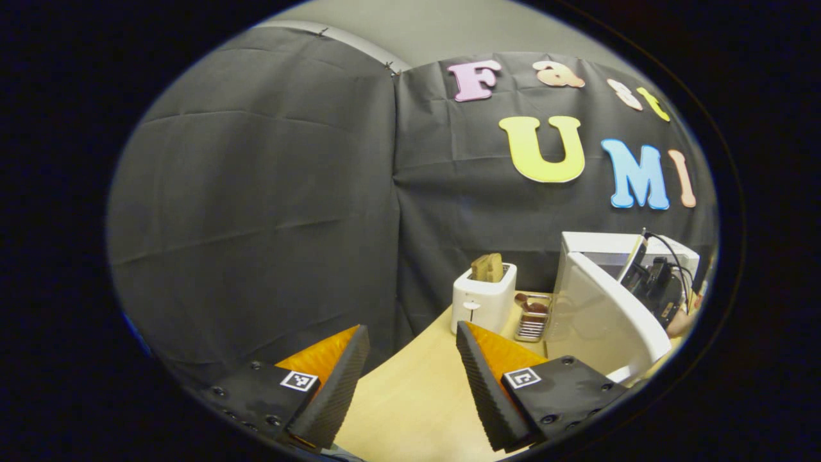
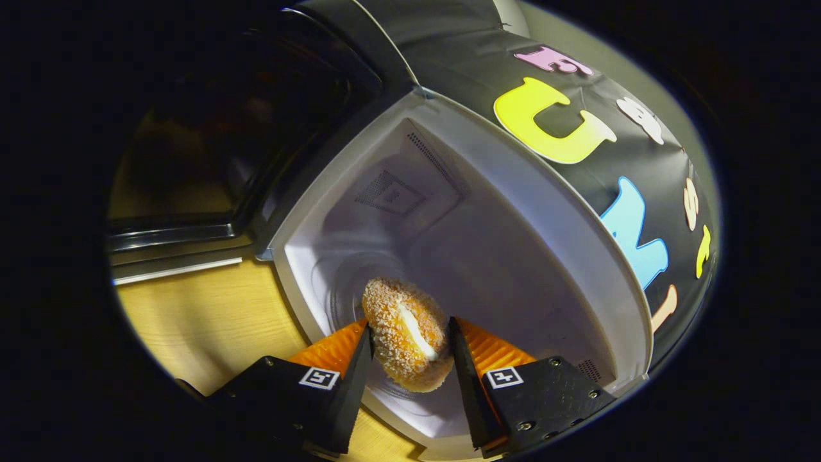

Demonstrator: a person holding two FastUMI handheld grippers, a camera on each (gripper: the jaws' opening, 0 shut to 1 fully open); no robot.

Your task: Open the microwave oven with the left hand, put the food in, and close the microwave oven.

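In the right gripper view the white microwave [image 2: 532, 212] stands with its dark door [image 2: 211, 160] swung open to the left. My right gripper [image 2: 410, 343] is shut on a crumb-coated bun with a cream filling [image 2: 405, 333], held at the mouth of the cavity above the round turntable [image 2: 349, 282]. In the left gripper view my left gripper [image 1: 410, 366] hangs open over the wooden table [image 1: 410, 398] with nothing between its fingers. The microwave [image 1: 600, 308] is at the right there, with the other gripper [image 1: 654, 282] and a hand at its far side.
A white toaster [image 1: 482, 298] with bread slices in its slots stands at the table's back edge. Beside it lies a small tray [image 1: 532, 321] with brown pieces of food. The black cloth wall closes the back and left.
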